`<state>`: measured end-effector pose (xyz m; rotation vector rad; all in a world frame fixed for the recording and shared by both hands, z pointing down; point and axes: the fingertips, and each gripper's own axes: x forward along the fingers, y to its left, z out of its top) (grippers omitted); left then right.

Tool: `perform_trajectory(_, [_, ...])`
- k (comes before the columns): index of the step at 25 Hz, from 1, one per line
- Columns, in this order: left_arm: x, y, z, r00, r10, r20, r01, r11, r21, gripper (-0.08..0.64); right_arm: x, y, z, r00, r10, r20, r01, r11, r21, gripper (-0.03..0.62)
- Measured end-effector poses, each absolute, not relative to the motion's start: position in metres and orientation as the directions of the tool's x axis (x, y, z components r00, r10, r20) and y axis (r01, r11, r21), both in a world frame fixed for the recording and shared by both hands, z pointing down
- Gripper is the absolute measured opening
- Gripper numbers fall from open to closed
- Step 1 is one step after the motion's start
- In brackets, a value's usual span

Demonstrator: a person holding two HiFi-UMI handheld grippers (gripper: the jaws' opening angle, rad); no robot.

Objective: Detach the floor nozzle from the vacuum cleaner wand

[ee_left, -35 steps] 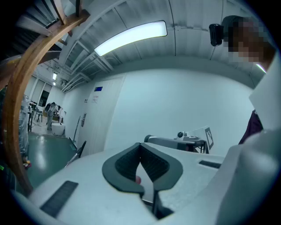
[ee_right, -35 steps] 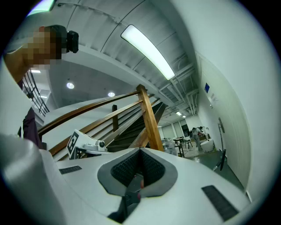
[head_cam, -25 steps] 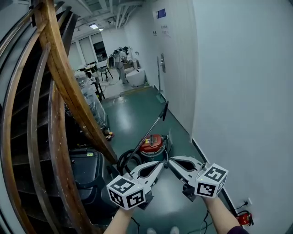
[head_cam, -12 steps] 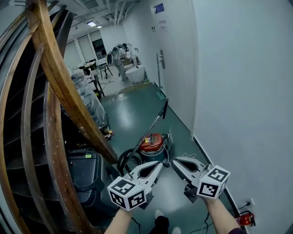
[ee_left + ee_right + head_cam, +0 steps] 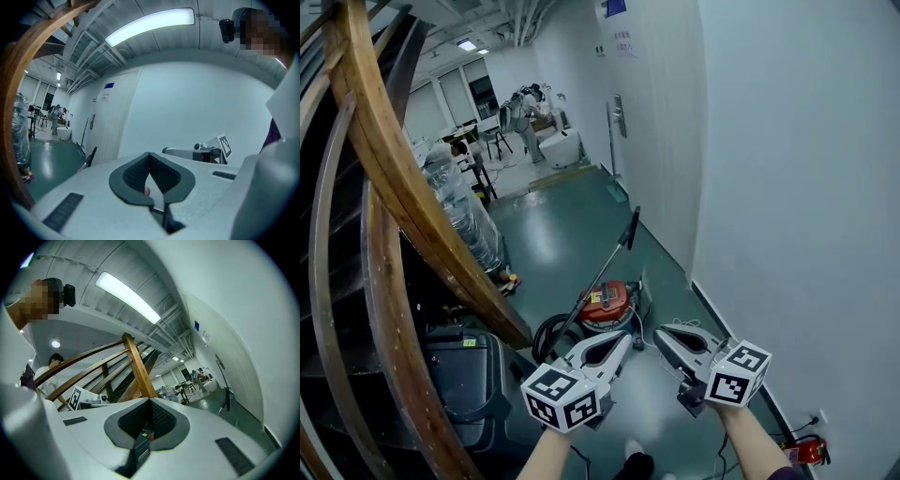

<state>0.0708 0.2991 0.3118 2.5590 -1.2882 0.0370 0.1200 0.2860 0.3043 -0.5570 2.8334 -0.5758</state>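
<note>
Pointing forward, left claw [image 5: 626, 337] and right claw [image 5: 659, 334] are closed.

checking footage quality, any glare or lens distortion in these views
Head view: wide lens bows the wooden rail and wall; glare on the green floor. Left gripper view: heavy fisheye, bright light strip, dark corners. Right gripper view: same curving and dark corners.

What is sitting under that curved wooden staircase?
Under the wooden staircase stands a black box, and farther along a bundle wrapped in clear plastic. Deeper in, the beams and the dark hide whatever else is there.
</note>
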Motion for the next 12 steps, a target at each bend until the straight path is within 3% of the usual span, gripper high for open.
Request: perform_trajectory(12, [-0.005,0.220,0.320,0.627,-0.765,0.149,-0.770,-0.578,0.271,0.005,0.054,0.206,0.313,-0.893,-0.444,-0.076,-0.374,0.825,-0.424,0.017])
